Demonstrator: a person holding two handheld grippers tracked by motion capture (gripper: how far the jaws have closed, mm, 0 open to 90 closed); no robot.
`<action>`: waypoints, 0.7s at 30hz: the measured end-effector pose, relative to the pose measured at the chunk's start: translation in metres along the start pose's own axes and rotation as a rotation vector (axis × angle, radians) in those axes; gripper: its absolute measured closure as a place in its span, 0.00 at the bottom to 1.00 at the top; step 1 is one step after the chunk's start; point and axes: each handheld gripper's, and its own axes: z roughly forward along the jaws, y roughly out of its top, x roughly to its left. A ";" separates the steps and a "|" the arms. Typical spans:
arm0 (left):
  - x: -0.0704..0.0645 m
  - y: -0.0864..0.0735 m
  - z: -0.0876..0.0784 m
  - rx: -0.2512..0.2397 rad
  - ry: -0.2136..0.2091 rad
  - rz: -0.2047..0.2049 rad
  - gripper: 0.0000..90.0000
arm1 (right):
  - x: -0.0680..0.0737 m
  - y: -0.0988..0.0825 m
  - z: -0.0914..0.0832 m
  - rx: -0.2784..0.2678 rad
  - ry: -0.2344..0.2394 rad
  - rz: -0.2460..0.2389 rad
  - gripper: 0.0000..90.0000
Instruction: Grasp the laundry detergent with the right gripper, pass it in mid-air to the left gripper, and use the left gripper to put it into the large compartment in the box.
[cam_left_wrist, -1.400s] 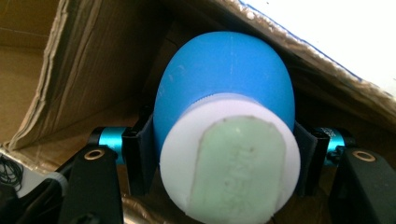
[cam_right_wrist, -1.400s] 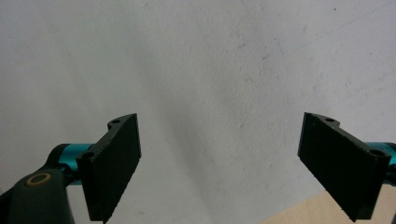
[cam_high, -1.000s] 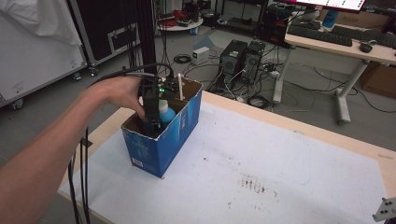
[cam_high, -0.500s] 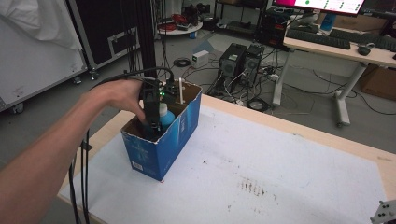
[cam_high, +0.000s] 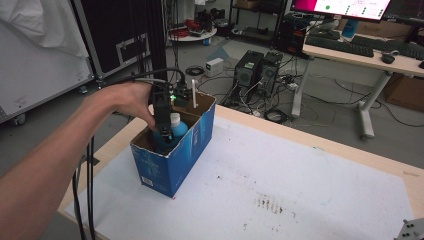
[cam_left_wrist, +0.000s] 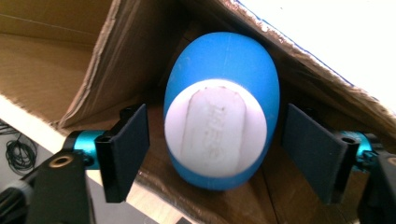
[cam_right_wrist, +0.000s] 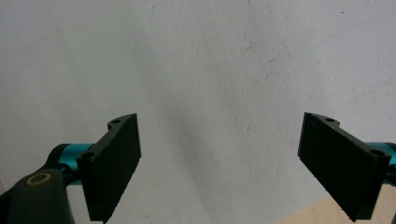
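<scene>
A blue bottle (cam_left_wrist: 222, 88) with a white cap (cam_left_wrist: 215, 123) stands upright inside an open blue cardboard box (cam_high: 175, 155) at the table's left. My left gripper (cam_high: 164, 131) reaches down into the box from above. Its jaws have just been opening and now stand on either side of the bottle (cam_high: 176, 125). A small gap shows at the left pad, and the right pad sits very near the bottle. My right gripper (cam_right_wrist: 222, 126) is open over the bare white table top, with nothing between its fingers.
A white stick (cam_high: 194, 93) stands up at the box's far end. The white mat (cam_high: 280, 180) covers the table to the right of the box, with dark smudges near the front. Desks, computer towers and cables sit on the floor beyond the table.
In the high view the left hand stays over the box and the bottle keeps its place. No clear shift shows.
</scene>
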 end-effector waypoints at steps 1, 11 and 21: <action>-0.001 0.000 -0.002 -0.001 0.005 -0.002 0.25 | 0.000 0.000 0.000 0.001 0.000 0.002 0.14; -0.017 0.019 -0.039 -0.048 0.058 0.062 0.20 | 0.001 0.000 -0.001 0.003 -0.001 0.000 0.14; -0.058 0.074 -0.064 -0.130 0.031 0.234 0.18 | 0.003 0.003 0.000 0.002 -0.005 -0.002 0.14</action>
